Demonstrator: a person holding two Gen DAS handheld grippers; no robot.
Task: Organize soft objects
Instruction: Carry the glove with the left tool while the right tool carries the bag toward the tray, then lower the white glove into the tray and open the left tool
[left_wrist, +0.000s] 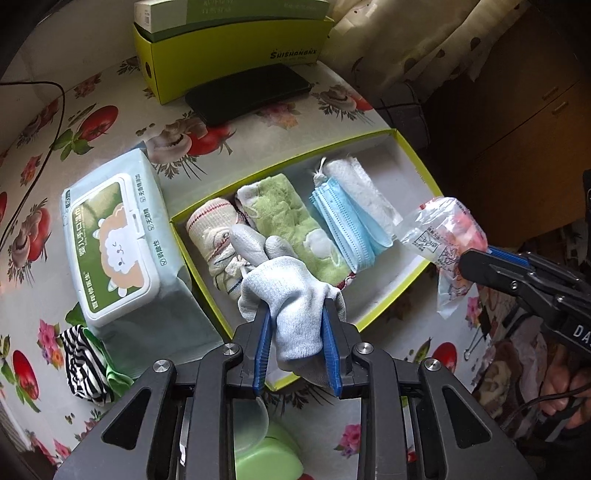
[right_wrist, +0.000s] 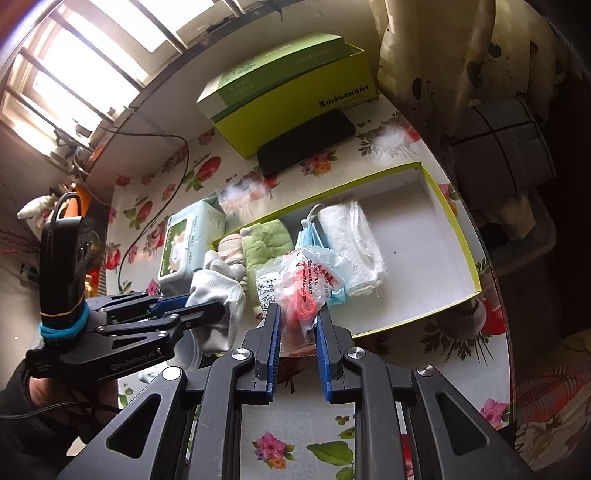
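Left hand-held gripper (left_wrist: 297, 314) pinches a grey knit work glove (left_wrist: 291, 291) between its blue pads; the glove hangs over the near-left end of the shallow yellow-rimmed box (left_wrist: 417, 151), its fingertips above the rolled striped sock (left_wrist: 212, 230). Right hand-held gripper (right_wrist: 297, 314) is clamped on a clear plastic packet (right_wrist: 308, 284) with red contents, held above the box's middle, over the blue face masks (left_wrist: 345, 221).

In the box, left to right: sock, green towel (left_wrist: 284, 221), masks, folded white cloth (left_wrist: 364, 194). The right end is bare.

Left wrist view only: a striped black-and-white cloth (left_wrist: 83, 363) and a pale green object (left_wrist: 266, 458) on the floral bench (left_wrist: 110, 122), near the gripper. Also the right gripper from the side, packet pinched at its tip.

Right wrist view only: a window (right_wrist: 85, 62), the left gripper side-on with a blue band round its handle, the hand (right_wrist: 55, 391) gripping it, and a sleeve.

Both views: wet-wipes pack (left_wrist: 110, 251) left of the box, a black phone (left_wrist: 247, 92) and a lime box (left_wrist: 236, 62) behind it, a black cable (left_wrist: 48, 122).
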